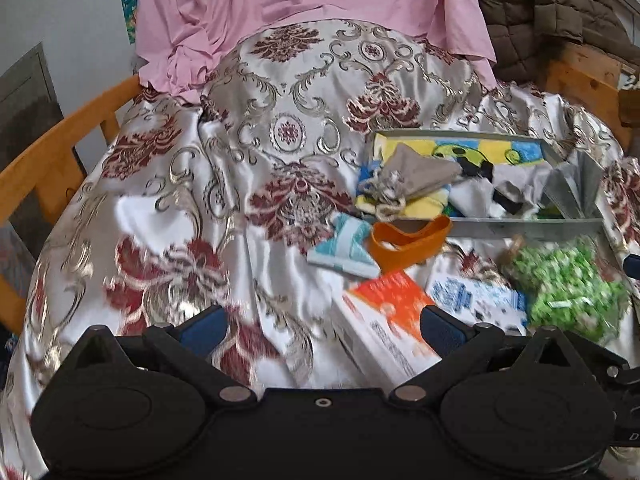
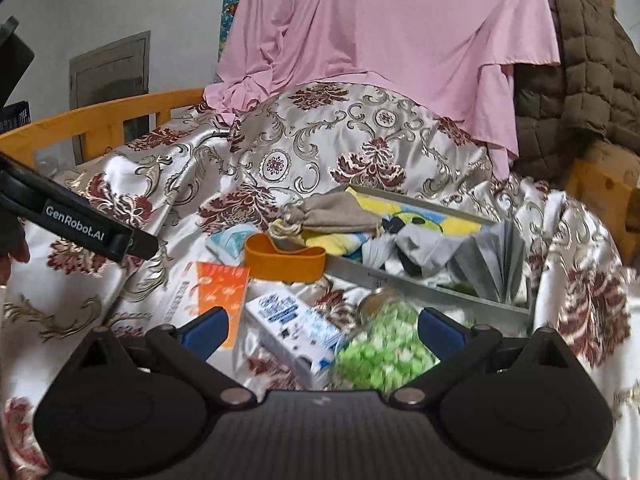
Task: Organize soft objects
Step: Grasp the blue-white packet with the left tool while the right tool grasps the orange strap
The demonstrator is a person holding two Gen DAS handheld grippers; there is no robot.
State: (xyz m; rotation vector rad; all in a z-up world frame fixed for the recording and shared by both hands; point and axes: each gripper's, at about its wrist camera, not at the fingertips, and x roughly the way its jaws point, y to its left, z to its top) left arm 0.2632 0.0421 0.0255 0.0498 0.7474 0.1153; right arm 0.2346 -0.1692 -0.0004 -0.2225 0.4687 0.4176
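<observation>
My left gripper point(image 1: 322, 328) is open and holds nothing, hovering over the patterned satin cover point(image 1: 240, 184). My right gripper point(image 2: 324, 330) is also open, just above a blue-and-white carton point(image 2: 296, 332) and a green patterned bag point(image 2: 384, 348). A grey tray point(image 1: 520, 228) holds a yellow-and-blue towel point(image 1: 472, 150), a grey drawstring pouch point(image 1: 420, 172) and grey-and-black cloth point(image 1: 508, 188). A teal striped cloth point(image 1: 346, 248) lies left of the tray beside an orange heart-shaped cup point(image 1: 408, 244). The right wrist view shows the tray point(image 2: 400, 280), pouch point(image 2: 332, 212) and cup point(image 2: 284, 260).
An orange-and-white box point(image 1: 388, 320) lies just ahead of my left gripper's right finger. Pink fabric point(image 1: 300, 12) and a brown quilted coat point(image 1: 560, 16) hang behind. A wooden rail point(image 1: 60, 152) borders the left side. The left gripper's black body point(image 2: 80, 228) shows in the right wrist view.
</observation>
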